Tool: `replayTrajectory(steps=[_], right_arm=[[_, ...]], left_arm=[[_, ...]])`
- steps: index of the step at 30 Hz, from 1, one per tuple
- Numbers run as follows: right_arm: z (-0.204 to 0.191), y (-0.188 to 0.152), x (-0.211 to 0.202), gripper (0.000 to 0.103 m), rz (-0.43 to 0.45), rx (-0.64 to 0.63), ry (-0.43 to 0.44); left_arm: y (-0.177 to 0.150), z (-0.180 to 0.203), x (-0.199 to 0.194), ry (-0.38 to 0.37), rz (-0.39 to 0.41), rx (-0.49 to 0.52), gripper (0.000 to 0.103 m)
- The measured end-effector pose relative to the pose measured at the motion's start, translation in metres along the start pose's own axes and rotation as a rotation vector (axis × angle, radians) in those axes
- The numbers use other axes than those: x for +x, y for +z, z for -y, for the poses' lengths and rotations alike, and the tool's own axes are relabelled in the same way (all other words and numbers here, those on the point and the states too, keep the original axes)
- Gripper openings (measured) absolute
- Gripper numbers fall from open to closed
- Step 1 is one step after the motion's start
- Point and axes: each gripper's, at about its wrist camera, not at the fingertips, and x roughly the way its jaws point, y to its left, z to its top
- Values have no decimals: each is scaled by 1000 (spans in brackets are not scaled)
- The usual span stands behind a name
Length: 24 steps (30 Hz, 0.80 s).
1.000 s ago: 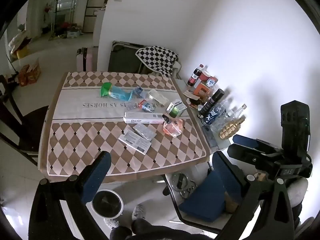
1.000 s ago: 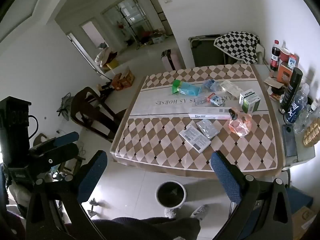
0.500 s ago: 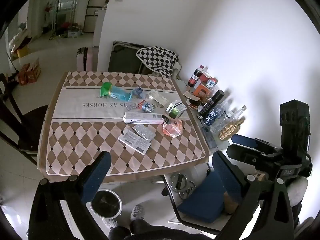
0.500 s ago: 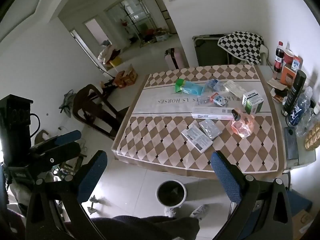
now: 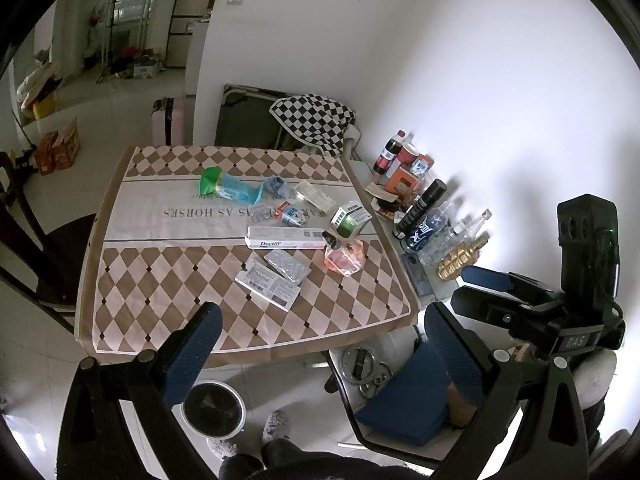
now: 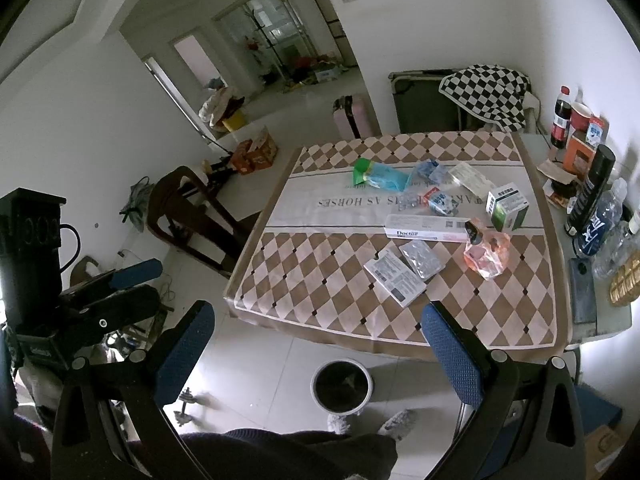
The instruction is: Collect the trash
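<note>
The left gripper (image 5: pixel 320 344) and right gripper (image 6: pixel 316 340) are hovering above the near edge of the worktop (image 6: pixel 344 320), both spread wide and holding nothing. The trash is lying scattered across the cloth: a white flat packet (image 6: pixel 394 278) beside a blister pack (image 6: pixel 422 259), and a long toothpaste box (image 6: pixel 426 232). These are likely light and thin; pinching an overhanging edge is advisable. The bin (image 6: pixel 342 386) is standing on the floor below.
</note>
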Motion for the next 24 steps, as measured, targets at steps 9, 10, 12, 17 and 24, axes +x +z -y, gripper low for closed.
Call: replayTrajectory(steps=[9, 10, 12, 17, 24], right_arm=[[1, 0, -2, 103, -1, -3, 0], [0, 1, -1, 103, 0, -2, 0], [1, 0, -2, 103, 0, -3, 0], [1, 0, -2, 103, 0, -5, 1], [0, 0, -2, 103, 3, -6, -1]], left_arm=[[0, 1, -1, 0, 1, 1, 103], [0, 1, -1, 0, 1, 2, 103], [0, 1, -1, 1, 1, 3, 103], [1, 0, -1, -2, 3, 2, 103], [0, 1, 0, -1, 5, 4, 103]])
